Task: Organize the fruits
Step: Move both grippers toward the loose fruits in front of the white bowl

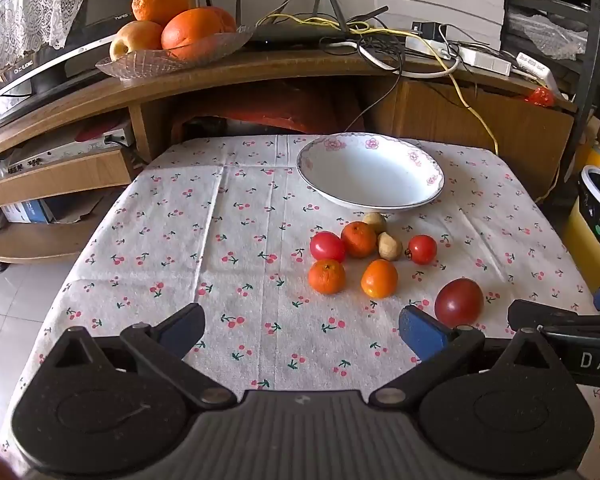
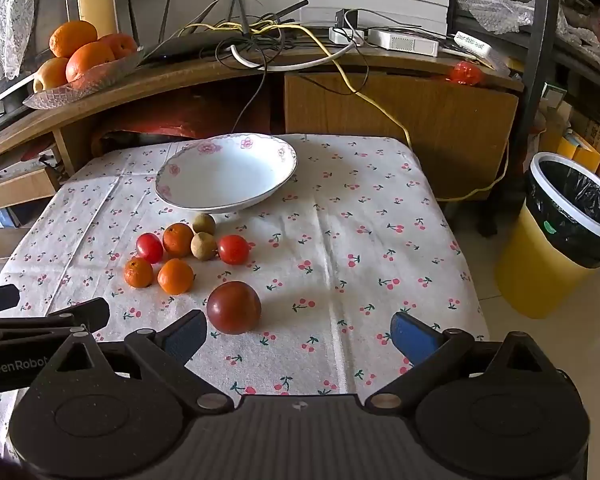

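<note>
A cloth-covered bench (image 2: 380, 216) printed with cherries carries a shallow white bowl (image 2: 226, 172) with pink flowers on its rim; the bowl holds nothing. Just in front of the bowl lies a loose cluster of small fruits on the cloth: three small oranges (image 2: 175, 276), two cherry tomatoes (image 2: 233, 249) and two brownish round fruits (image 2: 203, 245), several touching one another, with the rearmost brown fruit right beside the bowl's base. A larger dark red fruit (image 2: 233, 307) lies apart from the cluster, nearer the cameras. The left hand-held gripper (image 1: 302, 330) hangs above the near part of the bench with its blue-padded fingers (image 1: 420, 334) spread wide and nothing between them; the dark red fruit sits just beyond its right finger. The right hand-held gripper (image 2: 298, 330) is likewise spread wide and empty, the dark red fruit lying just beside its left finger. On the wooden shelf (image 2: 380, 64) behind the bench, a glass dish (image 1: 172, 58) holds large oranges and a yellowish apple. A yellow waste bin (image 2: 556, 236) lined with a black bag stands on the floor to the right of the bench.
</note>
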`<action>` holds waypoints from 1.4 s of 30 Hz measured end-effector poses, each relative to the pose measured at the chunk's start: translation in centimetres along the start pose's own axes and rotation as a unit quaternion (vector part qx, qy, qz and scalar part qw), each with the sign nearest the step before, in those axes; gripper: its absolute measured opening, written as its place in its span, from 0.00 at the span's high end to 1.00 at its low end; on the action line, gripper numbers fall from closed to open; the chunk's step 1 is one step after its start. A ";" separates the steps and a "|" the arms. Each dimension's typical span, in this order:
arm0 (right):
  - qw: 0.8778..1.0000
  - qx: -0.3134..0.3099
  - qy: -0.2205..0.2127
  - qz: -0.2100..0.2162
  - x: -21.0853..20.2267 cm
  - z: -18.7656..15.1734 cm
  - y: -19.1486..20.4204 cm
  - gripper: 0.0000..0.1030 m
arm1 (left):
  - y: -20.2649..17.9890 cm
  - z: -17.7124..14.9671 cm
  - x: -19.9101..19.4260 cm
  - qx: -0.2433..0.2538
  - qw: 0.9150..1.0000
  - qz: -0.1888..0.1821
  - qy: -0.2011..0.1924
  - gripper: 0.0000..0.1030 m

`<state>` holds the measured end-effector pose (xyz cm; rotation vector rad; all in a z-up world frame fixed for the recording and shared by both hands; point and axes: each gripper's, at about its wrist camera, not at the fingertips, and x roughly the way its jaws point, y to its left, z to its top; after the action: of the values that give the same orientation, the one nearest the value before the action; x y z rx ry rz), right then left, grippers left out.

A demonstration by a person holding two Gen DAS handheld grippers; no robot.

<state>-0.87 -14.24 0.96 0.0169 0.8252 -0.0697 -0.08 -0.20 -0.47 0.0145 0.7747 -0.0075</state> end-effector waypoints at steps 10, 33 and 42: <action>1.000 -0.004 -0.001 -0.003 0.1 0.1 0.0 0.11 | 0.3 0.3 -0.2 -0.002 1.000 -0.002 0.000 0.00; 1.000 -0.027 -0.003 0.001 0.3 0.1 0.3 0.13 | 0.2 0.1 -0.2 0.018 1.000 0.004 -0.008 0.00; 0.996 -0.058 0.016 0.058 2.2 0.1 0.7 0.27 | 0.6 -0.7 0.6 0.058 0.998 -0.008 -0.011 0.00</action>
<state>0.77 -13.64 -0.57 -0.0447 0.8584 0.0880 -0.18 0.38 -1.36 0.1176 0.7510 -0.0668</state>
